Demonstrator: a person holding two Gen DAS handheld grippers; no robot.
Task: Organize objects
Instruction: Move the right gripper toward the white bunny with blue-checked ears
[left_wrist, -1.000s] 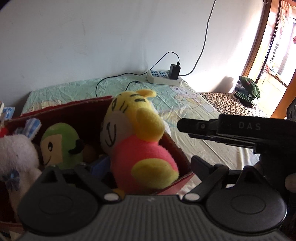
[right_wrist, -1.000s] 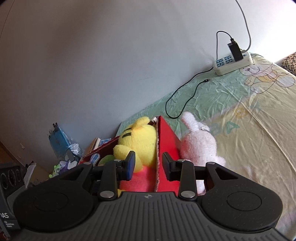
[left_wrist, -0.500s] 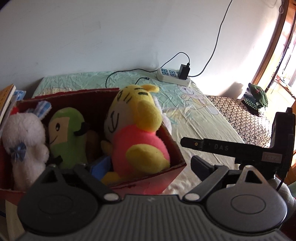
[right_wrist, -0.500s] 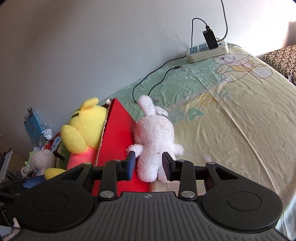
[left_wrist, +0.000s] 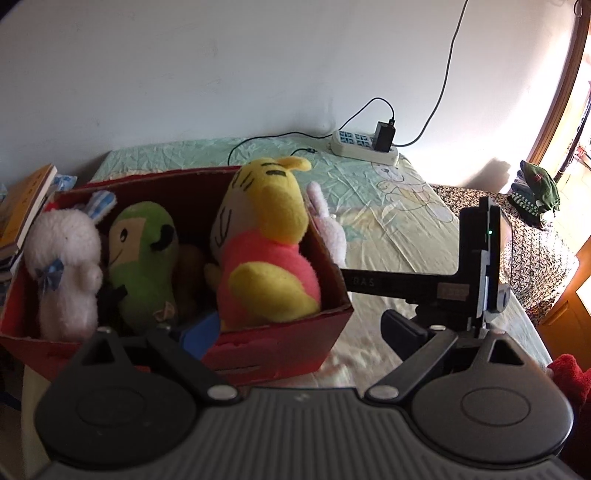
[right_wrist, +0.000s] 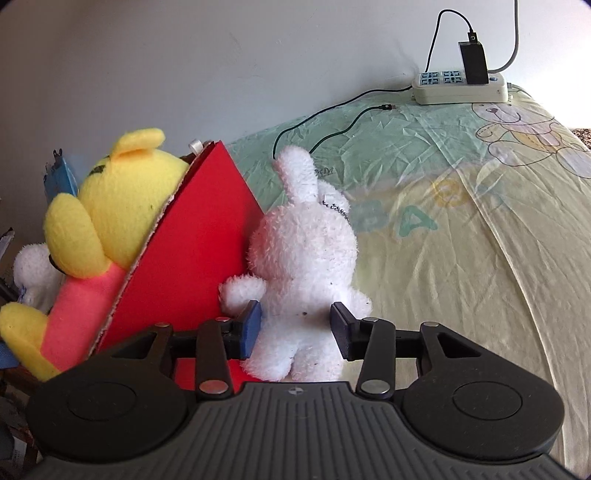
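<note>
So the pink bunny (right_wrist: 306, 266) sits upright on the bed sheet (right_wrist: 461, 258), leaning right against the outside of the red box (right_wrist: 192, 258). The right gripper (right_wrist: 295, 326) has its jaws opening, one on each side of the bunny's lower body, pads not squeezing it. The left gripper (left_wrist: 288, 332) is spread wide over the box corner, holding nothing. Inside the box: yellow tiger (left_wrist: 266, 251), green plush (left_wrist: 144, 258), white plush (left_wrist: 62, 266). A power strip (right_wrist: 460, 86) lies by the wall.
</note>
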